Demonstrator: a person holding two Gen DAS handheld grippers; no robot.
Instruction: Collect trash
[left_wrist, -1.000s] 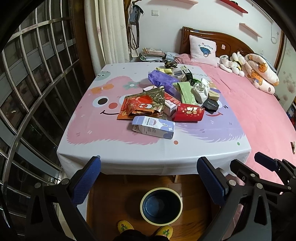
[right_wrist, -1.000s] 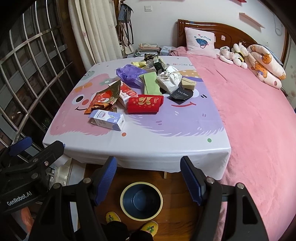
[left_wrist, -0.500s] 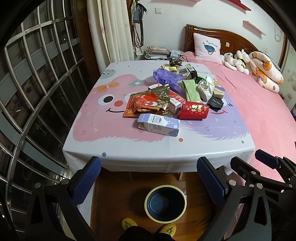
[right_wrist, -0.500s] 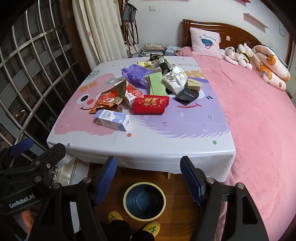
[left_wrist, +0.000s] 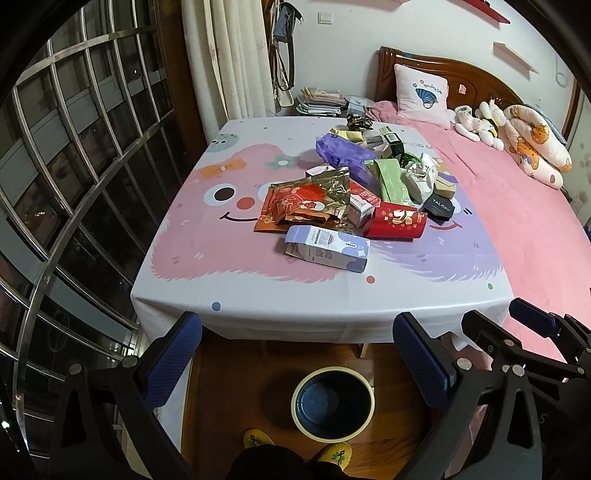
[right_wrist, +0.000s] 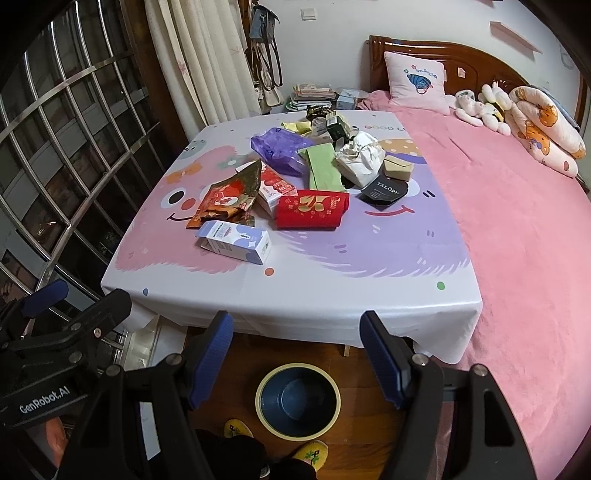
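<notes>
A pile of trash lies on the table (left_wrist: 236, 288): a pale purple carton (left_wrist: 327, 248) (right_wrist: 236, 242) nearest me, a red box (left_wrist: 397, 223) (right_wrist: 312, 209), a gold and red foil bag (left_wrist: 306, 201) (right_wrist: 227, 199), a purple plastic bag (left_wrist: 341, 153), a green box (left_wrist: 391, 181), crumpled white paper (right_wrist: 360, 158) and a black packet (right_wrist: 384, 192). A dark blue bin (left_wrist: 332, 402) (right_wrist: 298, 399) stands on the floor below the table's near edge. My left gripper (left_wrist: 295, 354) and right gripper (right_wrist: 297, 354) are both open and empty, held above the bin, short of the table.
A pink bed (right_wrist: 517, 221) with a pillow and plush toys adjoins the table on the right. A barred window (left_wrist: 74, 184) is on the left, curtains (right_wrist: 192, 55) behind. My yellow slippers (left_wrist: 258, 439) are beside the bin on the wooden floor.
Both cameras have pulled slightly back and tilted up, so the table and bin sit lower and a bit farther away. Nothing on the table has moved. Both grippers stay open.
</notes>
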